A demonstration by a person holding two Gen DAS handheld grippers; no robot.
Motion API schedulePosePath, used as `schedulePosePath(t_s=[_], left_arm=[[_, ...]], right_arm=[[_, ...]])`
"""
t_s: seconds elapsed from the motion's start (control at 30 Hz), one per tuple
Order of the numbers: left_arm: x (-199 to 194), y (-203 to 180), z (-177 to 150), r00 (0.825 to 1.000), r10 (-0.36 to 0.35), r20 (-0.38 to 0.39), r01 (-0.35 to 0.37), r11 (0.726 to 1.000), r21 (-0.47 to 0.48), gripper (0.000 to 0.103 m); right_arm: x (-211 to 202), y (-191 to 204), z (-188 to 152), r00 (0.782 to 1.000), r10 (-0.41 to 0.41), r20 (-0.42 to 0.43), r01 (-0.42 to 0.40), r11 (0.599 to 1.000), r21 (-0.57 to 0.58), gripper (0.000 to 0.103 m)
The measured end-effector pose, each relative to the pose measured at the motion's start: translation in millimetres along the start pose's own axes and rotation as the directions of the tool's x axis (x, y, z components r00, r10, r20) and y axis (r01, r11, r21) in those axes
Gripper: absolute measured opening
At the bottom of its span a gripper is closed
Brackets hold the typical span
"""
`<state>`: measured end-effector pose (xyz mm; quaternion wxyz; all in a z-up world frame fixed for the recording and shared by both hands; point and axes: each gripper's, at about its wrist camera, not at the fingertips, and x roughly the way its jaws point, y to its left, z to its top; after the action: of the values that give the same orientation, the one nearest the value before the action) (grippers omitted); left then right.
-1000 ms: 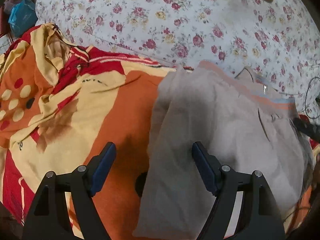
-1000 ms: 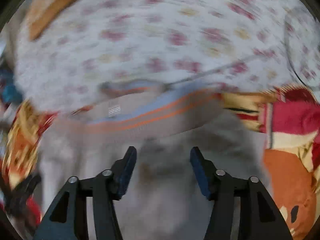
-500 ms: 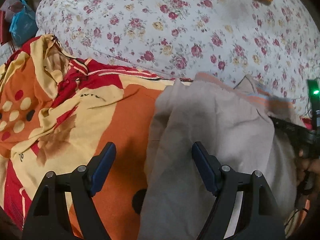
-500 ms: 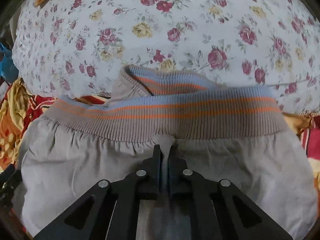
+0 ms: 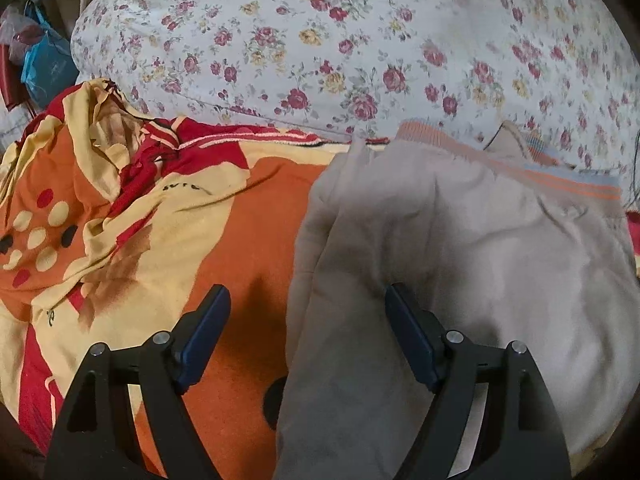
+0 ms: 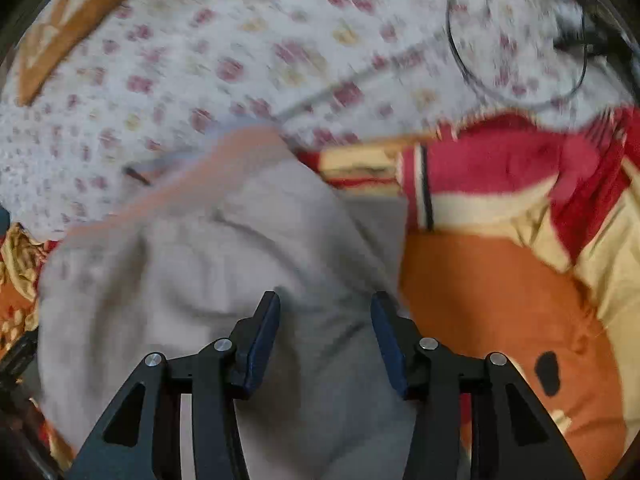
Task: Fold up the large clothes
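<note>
Your left gripper [image 5: 306, 330] stands with its jaws spread wide and nothing pinched: one finger is over the orange-and-yellow bedcover [image 5: 248, 240], the other over the left edge of the grey trousers [image 5: 460, 264], and neither pad presses on cloth. Your right gripper [image 6: 324, 338] has its jaws opening; the trouser fabric lies below and between the pads, but they are not clamped on it, so read this hand as released. The trousers lie on the bedcover, just in front of the floral pillow [image 5: 360, 40], with the ribbed waistband [image 5: 560, 180], striped orange and blue, at the far end against that pillow. They appear doubled lengthwise, one leg laid over the other, so a first fold is judged done, though the near end of the legs runs out of both views and cannot be checked. The surface carries soft creases, and a flap of waistband stands up at the far edge. What seems left: smooth the cloth, then bring the leg end up toward the waistband. The right wrist view is blurred, so fine detail there is uncertain.
</note>
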<state>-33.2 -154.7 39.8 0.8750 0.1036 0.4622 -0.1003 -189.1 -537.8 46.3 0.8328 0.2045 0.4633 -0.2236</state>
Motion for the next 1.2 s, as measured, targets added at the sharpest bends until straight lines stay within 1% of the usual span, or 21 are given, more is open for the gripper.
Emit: schedulePosePath(t_s=[0.03,0.1,0.17,0.23,0.3,0.4,0.47,0.53,0.57,0.6,0.63,0.73,0.77,0.8,0.83,0.87,0.93,0.97,1.07,1.13,1.2], left_arm=[[0,-1,-1,1.0,0.005,0.003,-0.005,1.0,0.005,0.08],[-2,-2,-4,1.0,0.019,0.019,-0.019,1.0,0.012,0.08],[-4,-1,-5,1.0,0.019,0.019,-0.019,1.0,0.01,0.08],[-6,1,-6,1.0,0.011,0.017,-0.011,1.0,0.003,0.08],[-6,2,-6,1.0,0.008,0.015,-0.008,1.0,0.004,0.08],[-6,1,-5,1.0,0.006,0.012,-0.006,1.0,0.003,0.08],[-5,1,-5,1.0,0.003,0.009,-0.003,1.0,0.001,0.08],[-4,2,-5,1.0,-0.002,0.006,0.002,1.0,-0.003,0.08],[-3,2,-6,1.0,-0.006,0.003,0.007,1.0,-0.009,0.08],[-2,3,-6,1.0,-0.012,-0.001,0.012,1.0,-0.017,0.08],[-1,4,-6,1.0,-0.015,-0.005,0.015,1.0,-0.021,0.081],[0,6,-8,1.0,-0.024,-0.019,0.023,0.999,-0.026,0.082],[1,7,-7,0.999,-0.037,-0.035,0.036,0.999,-0.028,0.082],[1,11,-5,0.995,-0.07,-0.071,0.067,0.997,-0.04,0.082],[0,14,-4,0.991,-0.098,-0.087,0.094,0.994,-0.058,0.082],[-3,20,-3,0.984,-0.15,-0.098,0.141,0.985,-0.097,0.082],[-14,32,-2,0.967,-0.243,-0.082,0.224,0.956,-0.19,0.082],[-19,33,-1,0.962,-0.262,-0.073,0.243,0.949,-0.202,0.082],[-29,26,-3,0.965,-0.257,-0.051,0.245,0.954,-0.17,0.082],[-30,18,-5,0.968,-0.247,-0.055,0.237,0.962,-0.137,0.082],[-23,12,-8,0.964,-0.251,-0.081,0.241,0.964,-0.115,0.082]], right_arm=[[4,0,1,1.0,0.007,0.009,-0.007,1.0,0.003,0.047],[1,10,5,1.0,-0.014,0.017,0.014,1.0,-0.005,0.049],[-21,14,6,0.999,0.011,0.048,-0.01,1.0,-0.013,0.05],[-47,15,-2,0.995,0.054,0.081,-0.051,0.998,-0.033,0.051],[-62,17,-11,0.994,0.07,0.089,-0.064,0.996,-0.066,0.053],[-75,19,-32,0.997,0.037,0.07,-0.03,0.994,-0.105,0.053],[-73,14,-45,0.998,0.004,0.055,0.002,0.993,-0.119,0.053],[-62,8,-51,0.998,-0.052,0.039,0.056,0.99,-0.131,0.053],[-53,5,-54,0.998,-0.067,0.006,0.067,0.988,-0.137,0.053],[-44,1,-55,0.998,-0.062,-0.029,0.057,0.989,-0.138,0.054],[-38,0,-55,0.998,-0.058,-0.04,0.052,0.989,-0.135,0.055],[-45,1,-56,0.998,-0.067,0.003,0.067,0.99,-0.124,0.056],[-52,2,-56,0.998,-0.059,0.025,0.061,0.992,-0.11,0.056],[-59,2,-55,0.998,-0.043,0.046,0.047,0.994,-0.095,0.057],[-66,3,-55,0.998,-0.025,0.062,0.031,0.996,-0.083,0.057],[-75,6,-54,0.997,0.0,0.083,0.006,0.997,-0.077,0.057],[-92,19,-50,0.991,0.047,0.129,-0.034,0.994,-0.102,0.057],[-98,31,-47,0.986,0.072,0.149,-0.051,0.989,-0.135,0.057],[-96,67,-34,0.979,0.138,0.152,-0.106,0.973,-0.203,0.057],[-79,92,-23,0.978,0.178,0.112,-0.149,0.962,-0.227,0.055],[-53,115,-14,0.983,0.174,0.059,-0.155,0.958,-0.242,0.054]])
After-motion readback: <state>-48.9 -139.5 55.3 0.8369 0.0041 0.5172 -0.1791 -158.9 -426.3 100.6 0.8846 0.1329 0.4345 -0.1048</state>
